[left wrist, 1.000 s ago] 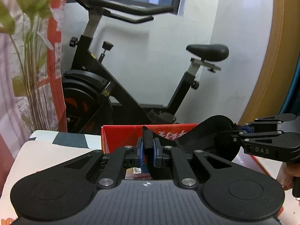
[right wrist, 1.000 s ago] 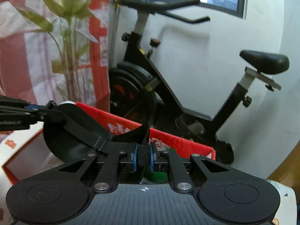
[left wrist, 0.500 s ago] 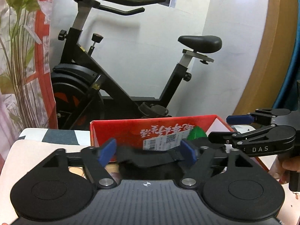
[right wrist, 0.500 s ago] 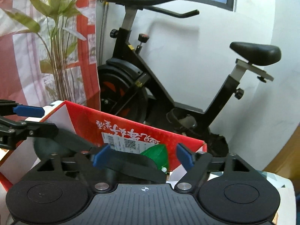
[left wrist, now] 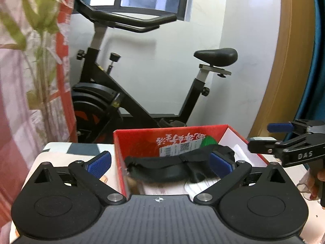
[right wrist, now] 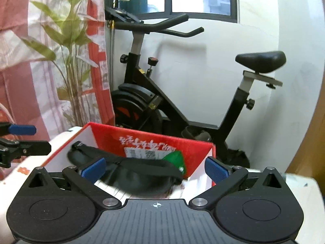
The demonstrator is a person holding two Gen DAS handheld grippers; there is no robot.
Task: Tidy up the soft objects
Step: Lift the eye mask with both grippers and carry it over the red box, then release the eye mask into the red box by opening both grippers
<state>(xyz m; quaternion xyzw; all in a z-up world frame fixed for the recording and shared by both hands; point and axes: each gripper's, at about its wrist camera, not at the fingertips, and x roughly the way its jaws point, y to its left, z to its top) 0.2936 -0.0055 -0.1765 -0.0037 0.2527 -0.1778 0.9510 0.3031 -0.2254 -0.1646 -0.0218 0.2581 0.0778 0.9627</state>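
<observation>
A black padded eye mask with a strap [left wrist: 166,168] lies inside the red cardboard box [left wrist: 138,140], on top of other items. My left gripper [left wrist: 160,163] is open above the box, touching nothing. My right gripper [right wrist: 154,169] is open too, over the same mask [right wrist: 142,174] in the box [right wrist: 154,140]. Each gripper shows in the other's view, the right one [left wrist: 270,134] at the right edge and the left one [right wrist: 28,138] at the left edge. A green object [right wrist: 175,159] sits at the box's back wall.
A black exercise bike [left wrist: 142,93] stands behind the box against the white wall. A red-and-white curtain and a leafy plant [right wrist: 67,46] are at the left. The box rests on a white surface [left wrist: 52,152]. A wooden panel [left wrist: 284,61] is at the right.
Both grippers were shut on the mask's strap a second ago, holding it stretched over the box. They opened, and the mask dropped into the box. Both grippers have pulled back a little.
</observation>
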